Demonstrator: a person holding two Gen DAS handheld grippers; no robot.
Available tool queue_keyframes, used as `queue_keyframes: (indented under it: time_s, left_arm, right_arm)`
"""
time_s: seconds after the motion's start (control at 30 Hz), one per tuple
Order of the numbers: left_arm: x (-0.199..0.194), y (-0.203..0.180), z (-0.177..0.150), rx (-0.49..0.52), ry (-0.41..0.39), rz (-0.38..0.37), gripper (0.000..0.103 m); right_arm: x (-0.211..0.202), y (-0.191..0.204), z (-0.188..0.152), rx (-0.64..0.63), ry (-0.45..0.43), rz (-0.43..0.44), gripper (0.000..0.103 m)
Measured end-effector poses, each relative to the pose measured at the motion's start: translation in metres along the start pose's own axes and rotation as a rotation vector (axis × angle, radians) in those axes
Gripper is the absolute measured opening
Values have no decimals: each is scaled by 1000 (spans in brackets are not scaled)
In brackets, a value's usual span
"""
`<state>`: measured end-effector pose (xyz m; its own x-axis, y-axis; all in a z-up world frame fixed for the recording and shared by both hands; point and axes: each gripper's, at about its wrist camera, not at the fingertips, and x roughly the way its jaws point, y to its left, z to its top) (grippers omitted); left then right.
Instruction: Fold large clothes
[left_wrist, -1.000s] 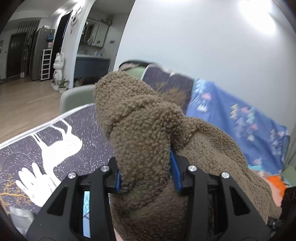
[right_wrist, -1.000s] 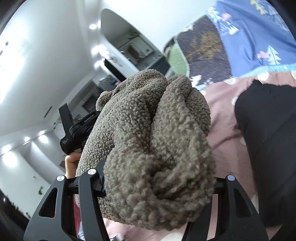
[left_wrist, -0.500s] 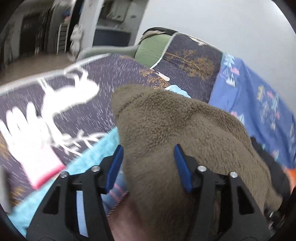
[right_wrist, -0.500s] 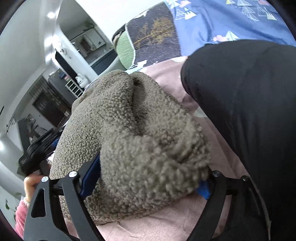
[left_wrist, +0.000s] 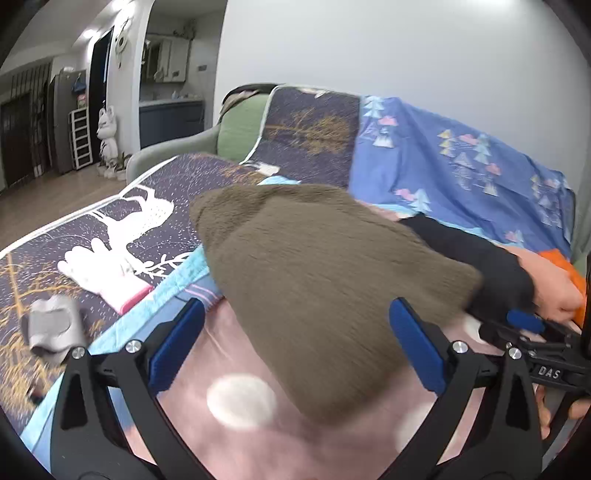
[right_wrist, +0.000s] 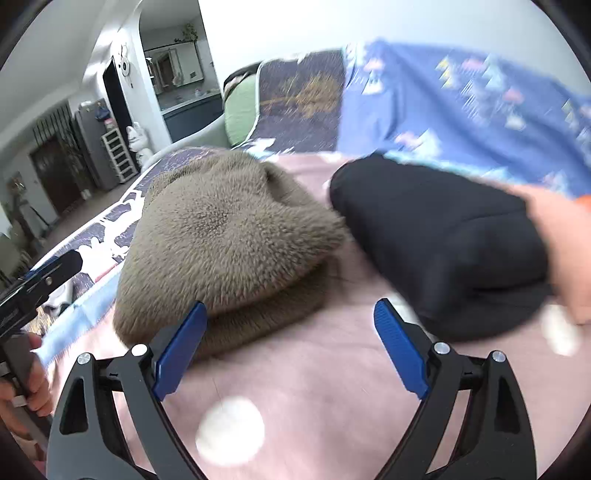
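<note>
A folded brown fleece garment (left_wrist: 317, 280) lies on a pink sheet with white dots (left_wrist: 240, 402) on the sofa. My left gripper (left_wrist: 295, 343) is open, its jaws spread to either side of the fleece's near end. In the right wrist view the fleece (right_wrist: 221, 236) lies left of a folded black garment (right_wrist: 443, 236). My right gripper (right_wrist: 291, 347) is open and empty over the pink sheet (right_wrist: 295, 387), just in front of the fleece. The right gripper also shows at the right edge of the left wrist view (left_wrist: 532, 332).
A white glove (left_wrist: 103, 269) and a grey cloth piece (left_wrist: 51, 328) lie on the dark deer-print cover (left_wrist: 147, 192) to the left. A blue patterned throw (left_wrist: 461, 166) covers the sofa back. An orange item (left_wrist: 561, 266) sits at the far right.
Both grippers have let go of the fleece and opened. The fleece has come down from the air and now lies on the pink sheet beside the black garment.
</note>
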<state>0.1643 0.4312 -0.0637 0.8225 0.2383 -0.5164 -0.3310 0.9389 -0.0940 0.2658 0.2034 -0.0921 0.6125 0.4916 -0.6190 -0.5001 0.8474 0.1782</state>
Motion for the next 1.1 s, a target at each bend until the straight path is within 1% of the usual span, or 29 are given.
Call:
queue_keyframes:
  time_s: [0.03, 0.13, 0.2, 0.23, 0.27, 0.3, 0.33, 0.4, 0.43, 0.53, 0.63, 0.7, 0.73, 0.83, 0.9, 0.97, 1.1]
  left_arm:
    - [-9, -4, -2, 3, -7, 2, 101]
    - [-46, -20, -14, -15, -27, 26, 101]
    - [-68, -30, -20, -30, -17, 30, 101]
    - [-76, -33, -23, -29, -16, 35, 101]
    - [-86, -40, -27, -18, -20, 51, 101]
    - [-94, -46, -30, -4, -28, 60, 101]
    - [-104, -56, -35, 25, -37, 66, 101]
    - [-118, -71, -44, 65, -27, 63, 101]
    - [-123, -75, -48, 76, -19, 59, 101]
    - [-147, -97, -60, 106, -6, 76, 101]
    - [-178, -114, -72, 123, -45, 85, 101]
    - [-203, -121, -79, 109, -67, 52, 101]
    - [-210, -123, -81, 102, -71, 38, 101]
    - [-241, -126, -92, 55, -88, -35, 101]
    - [-249, -130, -96, 35, -65, -45, 101]
    - [-256, -134, -103, 27, -27, -34, 101]
    - [-266, -139, -115, 24, -12, -16, 101]
  right_arm:
    - [-22, 2, -3, -10, -20, -22, 92]
    - [-68, 7, -10, -43, -51, -62, 92]
    - [-95, 9, -14, -52, -72, -78, 95]
    - [-113, 8, -19, -60, -84, -84, 99]
    - [-131, 9, -23, -71, -104, -94, 101]
    - [-139, 10, -26, -80, -119, -104, 102]
    - [-156, 10, -33, -98, -147, -133, 102]
    - [-175, 11, -39, -108, -159, -159, 102]
    - [-187, 9, -47, -106, -149, -165, 102]
    - [-209, 0, -64, -82, -128, -173, 102]
    - [-238, -7, -86, -80, -136, -142, 102]
    - [-253, -9, -97, -72, -151, -146, 102]
    - [-263, -12, -105, -57, -173, -156, 102]
    - [-287, -17, -119, -34, -206, -176, 102]
    - [-298, -18, -127, -38, -204, -223, 102]
    - [-305, -20, -133, -40, -201, -222, 102]
    - [-313, -20, -143, -32, -195, -222, 102]
